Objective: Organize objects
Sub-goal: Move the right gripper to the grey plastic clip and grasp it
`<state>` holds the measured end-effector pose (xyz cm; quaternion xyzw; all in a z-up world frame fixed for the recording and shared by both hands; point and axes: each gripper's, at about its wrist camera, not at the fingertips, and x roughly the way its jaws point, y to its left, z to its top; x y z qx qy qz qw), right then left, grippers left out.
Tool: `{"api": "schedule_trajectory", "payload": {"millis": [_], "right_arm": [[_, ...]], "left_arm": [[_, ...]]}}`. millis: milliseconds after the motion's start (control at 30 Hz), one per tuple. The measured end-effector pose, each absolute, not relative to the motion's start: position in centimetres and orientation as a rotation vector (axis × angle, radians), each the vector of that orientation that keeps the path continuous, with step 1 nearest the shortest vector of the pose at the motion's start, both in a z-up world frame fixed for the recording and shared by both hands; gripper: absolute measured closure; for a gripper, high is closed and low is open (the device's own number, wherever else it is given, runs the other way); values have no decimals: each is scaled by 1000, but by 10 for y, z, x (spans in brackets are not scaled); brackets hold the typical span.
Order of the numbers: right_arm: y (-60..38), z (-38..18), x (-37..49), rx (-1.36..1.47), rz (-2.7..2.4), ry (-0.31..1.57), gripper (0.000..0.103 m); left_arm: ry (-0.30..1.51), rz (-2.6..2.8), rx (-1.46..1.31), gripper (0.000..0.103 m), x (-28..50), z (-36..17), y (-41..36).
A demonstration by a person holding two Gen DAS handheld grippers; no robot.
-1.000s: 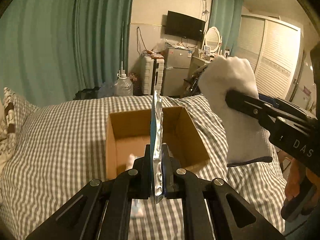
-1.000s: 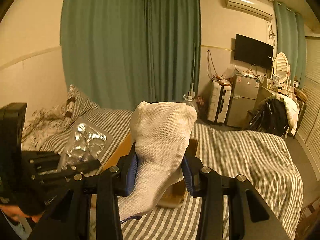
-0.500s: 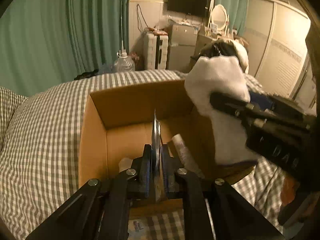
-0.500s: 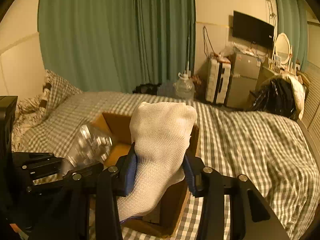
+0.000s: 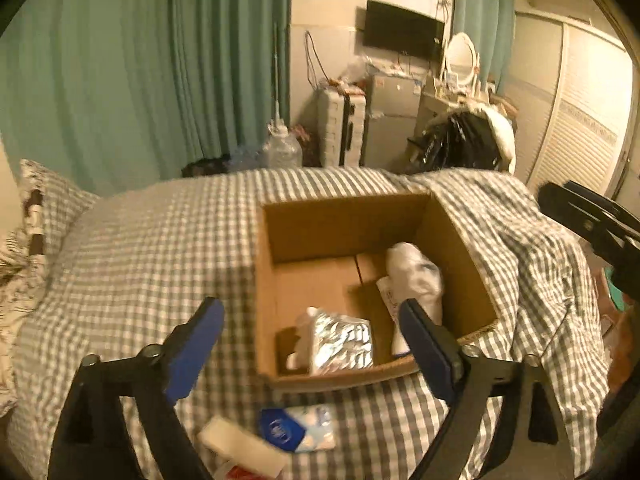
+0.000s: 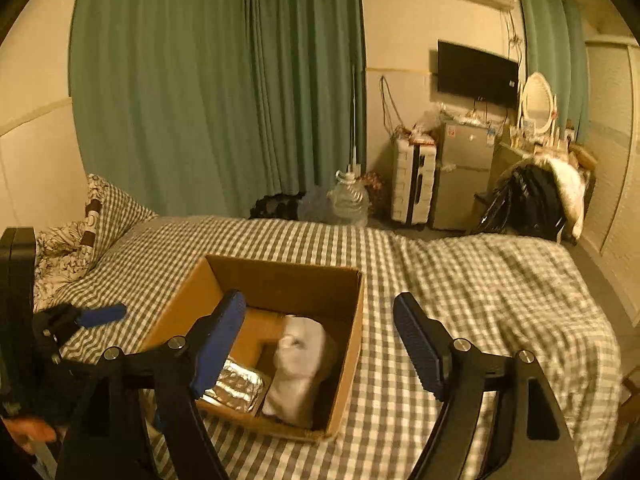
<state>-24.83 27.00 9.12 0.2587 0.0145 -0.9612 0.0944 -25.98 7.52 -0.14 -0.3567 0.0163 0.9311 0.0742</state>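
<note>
Cardboard box [image 5: 460,236]: sock [image 5: 416,276], foil pack [image 5: 340,344] inside, apart. Left gripper [image 5: 310,344], right gripper [image 6: 318,340] spread wide, empty, above near rim. Blue packet [image 5: 296,426], possibly tissues, outside.

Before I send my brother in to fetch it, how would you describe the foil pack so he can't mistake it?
On the checked bed stands an open cardboard box. Inside, at its near end, lies the foil pack, next to a white sock. It is the only shiny, crinkled silver thing there; the sock is soft, matt white cloth.
</note>
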Motion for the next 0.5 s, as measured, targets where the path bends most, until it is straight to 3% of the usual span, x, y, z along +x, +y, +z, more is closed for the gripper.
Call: {"api": "schedule_trajectory", "payload": {"millis": [167, 300, 500], "right_arm": [[259, 124, -191, 680, -2856, 92, 15], [242, 135, -149, 652, -2849, 154, 10], [208, 111, -103, 685, -2794, 190, 8]], "left_arm": [[37, 2845, -998, 0, -216, 29, 46], [35, 2890, -956, 0, -172, 41, 16], [-3, 2941, -985, 0, -118, 15, -19]]}}
